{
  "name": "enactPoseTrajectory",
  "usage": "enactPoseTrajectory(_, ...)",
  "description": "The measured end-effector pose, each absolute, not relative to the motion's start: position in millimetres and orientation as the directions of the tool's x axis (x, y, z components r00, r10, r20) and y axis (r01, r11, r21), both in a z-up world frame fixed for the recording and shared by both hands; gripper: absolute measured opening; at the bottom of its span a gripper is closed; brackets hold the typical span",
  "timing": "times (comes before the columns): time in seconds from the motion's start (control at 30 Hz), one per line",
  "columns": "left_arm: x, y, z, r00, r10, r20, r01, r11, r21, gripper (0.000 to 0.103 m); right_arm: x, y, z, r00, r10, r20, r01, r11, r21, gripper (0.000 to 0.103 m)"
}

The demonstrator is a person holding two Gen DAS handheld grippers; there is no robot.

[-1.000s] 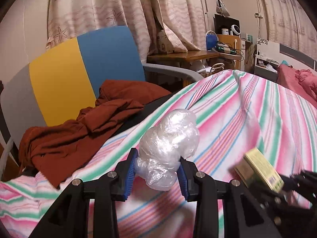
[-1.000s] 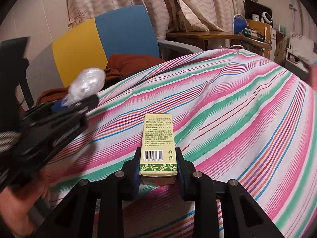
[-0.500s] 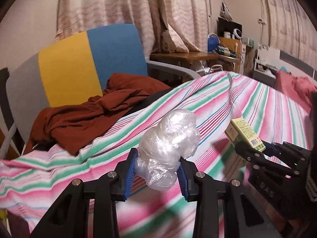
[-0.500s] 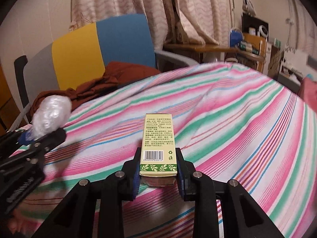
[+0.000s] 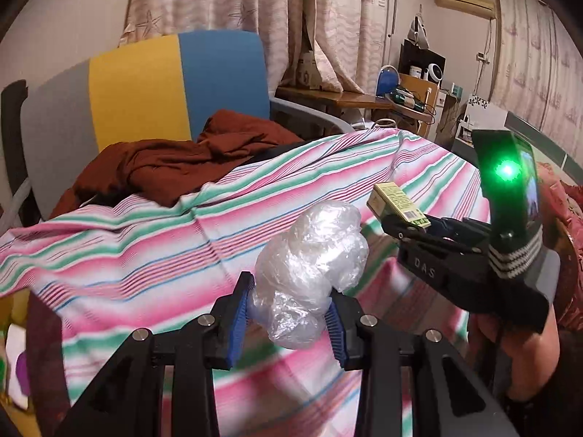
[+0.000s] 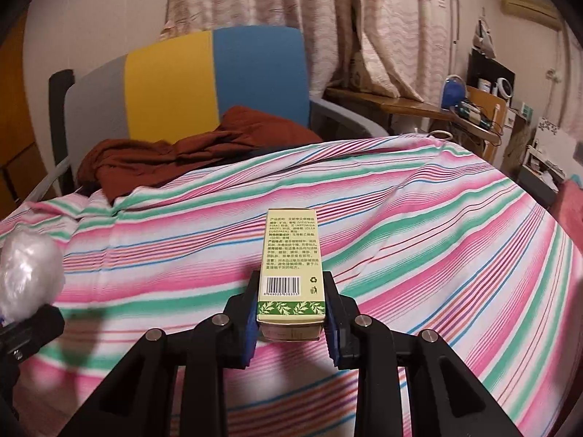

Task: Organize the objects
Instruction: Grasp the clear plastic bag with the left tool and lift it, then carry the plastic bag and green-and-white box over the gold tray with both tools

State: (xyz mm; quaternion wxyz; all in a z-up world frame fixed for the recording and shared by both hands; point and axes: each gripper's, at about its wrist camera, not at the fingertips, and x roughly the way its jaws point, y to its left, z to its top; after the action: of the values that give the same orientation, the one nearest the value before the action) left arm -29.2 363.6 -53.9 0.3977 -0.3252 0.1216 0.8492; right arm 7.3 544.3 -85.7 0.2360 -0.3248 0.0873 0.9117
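**Both items lifted, neither yet placed**

Since the earlier frame my left gripper (image 5: 288,322) has swung leftward, away from my right gripper (image 6: 291,322). Nearest, the left pinches a plastic wad (image 5: 309,276); the right clamps a green box (image 6: 291,266). Both hang above the striped sheet (image 6: 437,236); beyond, a chair (image 6: 255,73). Placement remains, I judge.

Plastic wad (image 6: 27,273) cut off at left edge, desk clutter (image 5: 411,91) too small to identify
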Motion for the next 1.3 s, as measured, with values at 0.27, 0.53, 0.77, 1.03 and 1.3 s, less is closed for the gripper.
enactPoseTrajectory(0.27,-18.5,318.2,-37.2,-0.491,0.604,-0.627,-0.731,-0.678,-0.081,0.037,15.6,503.2,-80.2,-0.69,0.302,-0.658,-0.43,-0.902,0.038,0.03)
enactPoseTrajectory(0.53,-13.0,271.0,-32.0,-0.513,0.596,-0.618,-0.691,-0.714,-0.114,0.037,23.9,456.6,-70.4,-0.707,0.245,-0.664,-0.369,-0.928,0.051,0.03)
enactPoseTrajectory(0.77,-8.2,235.8,-26.8,-0.539,0.586,-0.605,-0.663,-0.738,-0.123,0.037,28.1,414.2,-54.7,-0.728,0.183,-0.661,-0.303,-0.95,0.07,0.03)
enactPoseTrajectory(1.03,-12.2,195.1,-22.7,-0.564,0.565,-0.602,-0.611,-0.776,-0.155,0.037,24.0,363.8,-38.4,-0.749,0.108,-0.654,-0.208,-0.975,0.077,0.03)
enactPoseTrajectory(1.3,-18.8,155.9,-23.0,-0.604,0.523,-0.601,-0.545,-0.821,-0.167,0.037,17.5,317.7,-27.4,-0.76,0.037,-0.649,-0.109,-0.991,0.071,0.03)
